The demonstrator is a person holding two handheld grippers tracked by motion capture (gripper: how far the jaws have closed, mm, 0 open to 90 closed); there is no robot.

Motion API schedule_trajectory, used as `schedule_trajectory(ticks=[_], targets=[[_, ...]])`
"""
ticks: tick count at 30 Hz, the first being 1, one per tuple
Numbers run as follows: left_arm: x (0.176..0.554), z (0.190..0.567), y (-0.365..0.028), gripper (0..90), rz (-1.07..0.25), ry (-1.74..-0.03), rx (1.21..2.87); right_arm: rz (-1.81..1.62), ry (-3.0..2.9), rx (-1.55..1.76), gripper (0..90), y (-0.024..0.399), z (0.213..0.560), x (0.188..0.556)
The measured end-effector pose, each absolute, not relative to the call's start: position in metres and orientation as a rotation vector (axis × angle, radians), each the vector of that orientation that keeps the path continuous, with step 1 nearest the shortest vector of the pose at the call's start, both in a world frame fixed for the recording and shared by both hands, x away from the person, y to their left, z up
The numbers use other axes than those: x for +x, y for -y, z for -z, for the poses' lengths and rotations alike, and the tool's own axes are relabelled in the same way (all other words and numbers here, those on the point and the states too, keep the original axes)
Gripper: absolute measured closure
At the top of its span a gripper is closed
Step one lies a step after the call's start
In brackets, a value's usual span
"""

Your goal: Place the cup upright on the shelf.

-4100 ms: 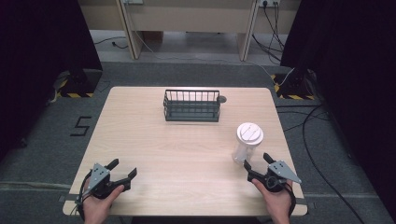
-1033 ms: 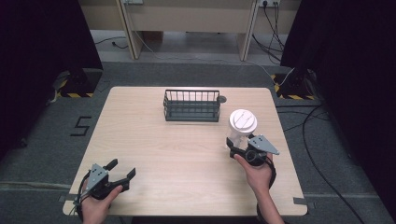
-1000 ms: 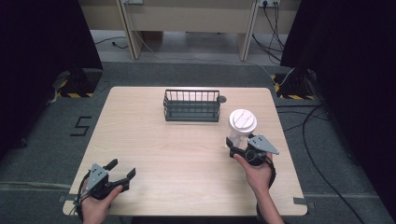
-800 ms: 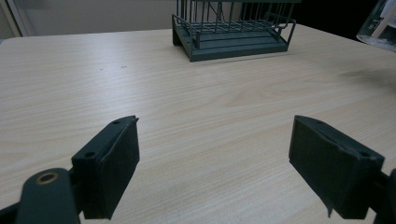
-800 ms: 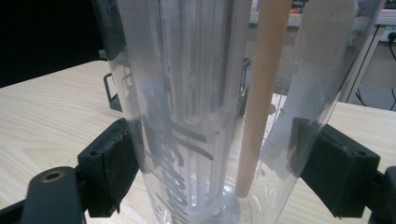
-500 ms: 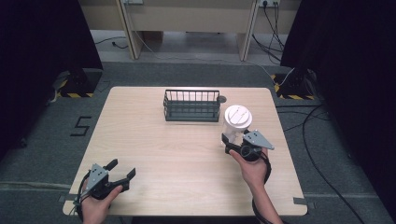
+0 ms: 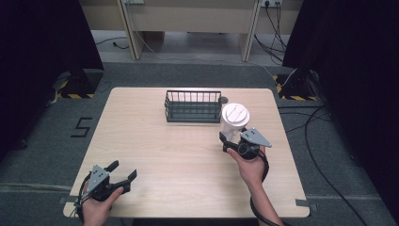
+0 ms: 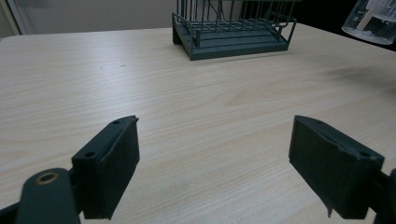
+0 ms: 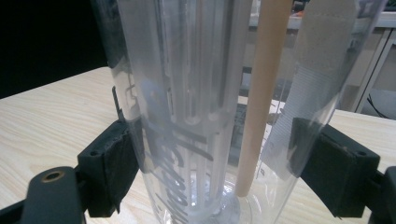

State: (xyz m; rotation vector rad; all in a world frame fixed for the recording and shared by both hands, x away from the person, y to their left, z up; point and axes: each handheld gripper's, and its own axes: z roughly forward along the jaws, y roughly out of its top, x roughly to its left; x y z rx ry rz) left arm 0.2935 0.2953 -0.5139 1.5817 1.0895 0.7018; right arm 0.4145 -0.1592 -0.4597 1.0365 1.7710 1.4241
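Since a moment ago, my right gripper (image 7: 229, 141) has carried the clear lidded cup (image 7: 235, 120) leftward and farther up the table (image 7: 141, 127), now just beside the wire basket (image 7: 193, 106), at its right end. Its jaws clamp the cup's lower wall on both sides. My left gripper (image 7: 123, 173) rests wide open near the table's front left corner, holding nothing.

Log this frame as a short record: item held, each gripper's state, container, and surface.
held item: clear plastic cup with white lid, lifted off the table, beside the basket's right end
right gripper: shut on the cup
left gripper: open, holding nothing, at the table's near left edge
container: dark wire basket, looks empty
surface: light wooden table
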Motion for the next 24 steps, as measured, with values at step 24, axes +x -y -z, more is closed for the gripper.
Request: schedule_trajectory(ticks=[24], targets=[[0.294, 0.514, -0.296, 15.7, -0.699, -1.090, 1.580, -1.456, -1.778, 1.019, 18.9, 0.138, 0.448, 0.431]])
